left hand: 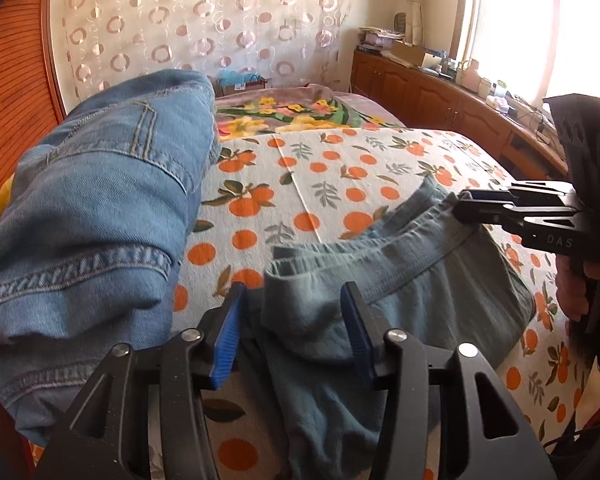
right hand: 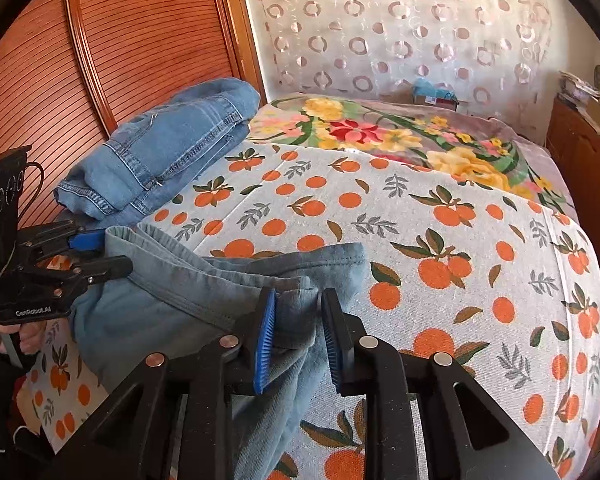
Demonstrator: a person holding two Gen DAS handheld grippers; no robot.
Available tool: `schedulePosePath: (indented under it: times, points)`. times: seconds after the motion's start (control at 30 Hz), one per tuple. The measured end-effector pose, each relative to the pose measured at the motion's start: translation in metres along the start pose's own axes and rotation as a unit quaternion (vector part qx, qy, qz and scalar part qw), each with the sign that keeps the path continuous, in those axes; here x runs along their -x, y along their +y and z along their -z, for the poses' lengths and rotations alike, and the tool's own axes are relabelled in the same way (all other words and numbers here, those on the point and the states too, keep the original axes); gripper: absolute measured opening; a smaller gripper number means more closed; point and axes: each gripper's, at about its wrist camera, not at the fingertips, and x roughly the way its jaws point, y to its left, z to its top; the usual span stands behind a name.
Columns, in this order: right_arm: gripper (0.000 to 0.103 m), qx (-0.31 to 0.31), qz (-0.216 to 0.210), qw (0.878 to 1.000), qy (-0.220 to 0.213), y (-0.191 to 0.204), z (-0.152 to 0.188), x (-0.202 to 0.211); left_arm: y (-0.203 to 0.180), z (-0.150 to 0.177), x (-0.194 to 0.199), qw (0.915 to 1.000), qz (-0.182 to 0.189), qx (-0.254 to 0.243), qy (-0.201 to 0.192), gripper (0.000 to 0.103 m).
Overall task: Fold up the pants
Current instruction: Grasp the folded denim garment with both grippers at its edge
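Grey-blue pants (left hand: 400, 292) lie bunched on the orange-print bed sheet (left hand: 320, 184), waistband toward the far side. My left gripper (left hand: 296, 304) is open, its blue pads either side of one waistband corner. My right gripper (right hand: 298, 312) has its pads partly closed around the other bunched waistband corner (right hand: 300, 296), pressing it. In the left wrist view the right gripper (left hand: 466, 204) shows at the pants' far right edge. In the right wrist view the left gripper (right hand: 112, 252) shows open at the pants' left edge (right hand: 148, 292).
A pile of folded blue jeans (left hand: 100, 208) lies on the bed's left, against a wooden slatted headboard (right hand: 140, 40). A floral blanket (right hand: 400, 136) covers the far bed. A wooden cabinet (left hand: 440, 96) with clutter runs along the right under a bright window.
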Motion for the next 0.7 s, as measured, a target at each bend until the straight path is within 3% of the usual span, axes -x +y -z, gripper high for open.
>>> schedulePosePath:
  times: [0.17,0.23,0.3,0.7]
  points:
    - [0.036,0.004,0.006,1.0,-0.001,0.001,0.001,0.003,-0.003,0.007,0.004,0.9999,0.008,0.012,0.006,0.05]
    - [0.047,0.004,0.013,1.0,0.0,0.001,0.001,0.003,-0.001,0.011,0.006,0.9998,0.008,0.019,0.009,0.05]
    - [0.052,0.004,0.014,1.0,-0.001,-0.001,0.002,0.004,0.0,0.015,0.006,0.9997,0.005,0.022,0.014,0.05]
    - [0.062,-0.018,-0.018,0.999,0.028,-0.013,0.003,-0.011,0.009,0.028,0.001,0.9985,0.0,0.042,0.034,0.05]
